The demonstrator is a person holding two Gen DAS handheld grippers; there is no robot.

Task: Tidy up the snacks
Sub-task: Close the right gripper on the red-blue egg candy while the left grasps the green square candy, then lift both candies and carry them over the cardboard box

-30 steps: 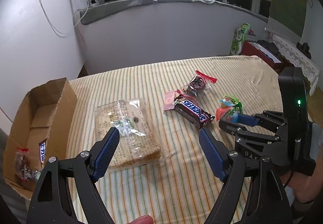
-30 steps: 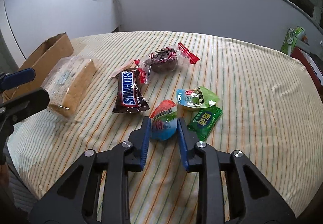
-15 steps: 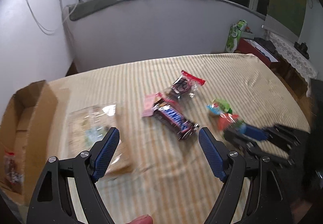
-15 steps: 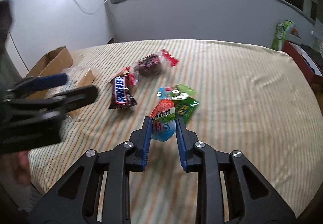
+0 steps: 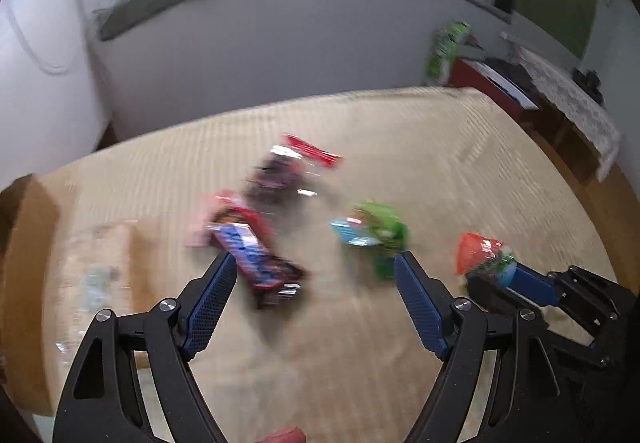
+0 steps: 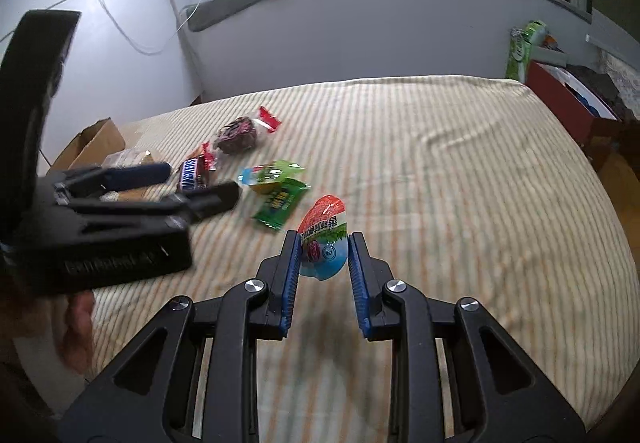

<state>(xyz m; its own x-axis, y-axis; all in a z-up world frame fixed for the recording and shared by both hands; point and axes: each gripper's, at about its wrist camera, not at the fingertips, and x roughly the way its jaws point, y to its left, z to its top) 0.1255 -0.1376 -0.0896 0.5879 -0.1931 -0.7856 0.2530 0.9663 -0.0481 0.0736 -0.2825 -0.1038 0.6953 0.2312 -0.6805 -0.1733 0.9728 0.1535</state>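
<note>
My right gripper (image 6: 323, 243) is shut on a red, white and blue jelly cup (image 6: 323, 237) and holds it above the striped cloth (image 6: 440, 171); it also shows in the left wrist view (image 5: 482, 257). My left gripper (image 5: 314, 275) is open and empty above the Snickers bar (image 5: 256, 259); it also shows in the right wrist view (image 6: 192, 183). On the cloth lie a Snickers bar (image 6: 192, 175), a dark snack in a red-ended wrapper (image 6: 240, 131), a green and blue packet (image 6: 270, 175) and a green sachet (image 6: 280, 203).
A cardboard box (image 6: 94, 141) stands at the left edge of the table, with a clear-wrapped cake block (image 5: 96, 275) beside it. A red box (image 6: 568, 99) and a green bag (image 6: 524, 47) stand off the far right. The left wrist view is motion-blurred.
My right gripper has lifted the jelly cup off the cloth and drawn back to the right. My left gripper has swung right, from over the cake block to over the Snickers bar.
</note>
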